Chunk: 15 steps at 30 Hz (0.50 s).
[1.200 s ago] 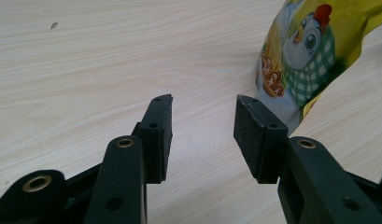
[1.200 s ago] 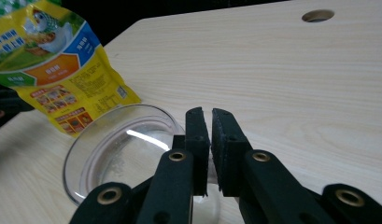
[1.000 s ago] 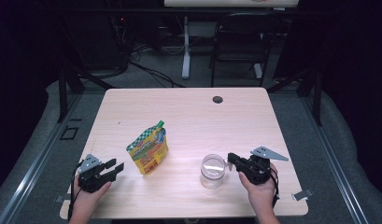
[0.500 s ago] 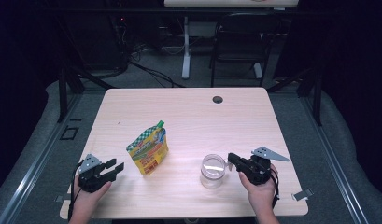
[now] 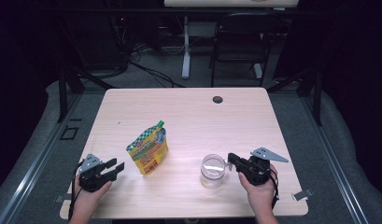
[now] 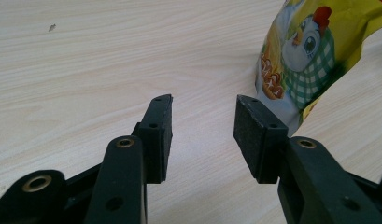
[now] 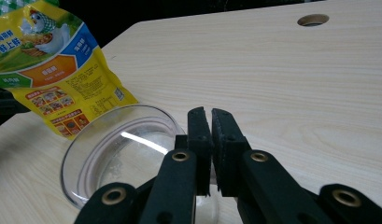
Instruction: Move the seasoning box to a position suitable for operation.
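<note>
A yellow and green stand-up pouch (image 5: 149, 150) printed with a cartoon chicken stands left of the table's middle. Right of it is a clear glass jar (image 5: 213, 169), upright with its mouth open. My left gripper (image 5: 115, 167) lies near the front left, open, pointing at the pouch. In the left gripper view its jaws (image 6: 202, 121) stand apart over bare wood, with the pouch (image 6: 314, 56) just beyond the right jaw. My right gripper (image 5: 231, 159) meets the jar's right side. Its pads (image 7: 211, 116) are pressed together on the jar's (image 7: 118, 154) rim, with the pouch (image 7: 53, 70) behind.
The light wooden table (image 5: 188, 107) has a round cable hole (image 5: 218, 99) near its far edge. Beyond the table are a dark chair (image 5: 240, 42), a desk leg and cables on the floor. A small dark speck (image 6: 52, 28) marks the wood at the left.
</note>
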Each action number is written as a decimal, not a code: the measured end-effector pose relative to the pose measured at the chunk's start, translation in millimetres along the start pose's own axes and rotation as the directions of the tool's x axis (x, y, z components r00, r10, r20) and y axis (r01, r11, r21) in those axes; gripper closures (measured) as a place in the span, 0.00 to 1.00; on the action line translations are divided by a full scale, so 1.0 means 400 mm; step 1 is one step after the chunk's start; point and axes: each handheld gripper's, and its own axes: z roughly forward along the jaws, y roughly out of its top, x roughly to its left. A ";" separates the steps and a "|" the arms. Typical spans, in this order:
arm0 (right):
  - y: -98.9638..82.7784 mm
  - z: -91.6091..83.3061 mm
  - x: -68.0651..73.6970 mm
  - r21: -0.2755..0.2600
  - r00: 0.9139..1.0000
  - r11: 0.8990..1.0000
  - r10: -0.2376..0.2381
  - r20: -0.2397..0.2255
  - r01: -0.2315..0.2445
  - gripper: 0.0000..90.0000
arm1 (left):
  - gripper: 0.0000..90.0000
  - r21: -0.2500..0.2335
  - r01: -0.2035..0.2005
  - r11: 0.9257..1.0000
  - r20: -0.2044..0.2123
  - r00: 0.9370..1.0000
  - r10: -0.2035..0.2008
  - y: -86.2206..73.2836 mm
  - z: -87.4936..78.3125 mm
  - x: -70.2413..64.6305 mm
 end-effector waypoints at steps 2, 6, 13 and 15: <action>0.000 0.001 0.002 -0.005 1.000 1.000 -0.007 0.004 0.007 0.97 | 0.64 -0.001 0.000 1.000 0.001 1.000 0.000 0.000 0.000 0.000; -0.002 0.000 -0.002 -0.005 1.000 1.000 0.006 0.001 -0.006 0.99 | 0.64 0.002 0.001 1.000 -0.002 1.000 -0.001 0.000 -0.001 0.000; -0.013 0.007 -0.021 0.030 0.999 0.998 0.054 0.000 -0.054 1.00 | 0.64 0.002 -0.002 1.000 0.002 1.000 0.002 0.000 0.000 -0.001; -0.018 0.007 -0.036 0.025 0.991 0.992 0.125 -0.038 -0.124 1.00 | 0.64 0.004 -0.005 1.000 0.001 1.000 0.005 0.001 0.001 0.000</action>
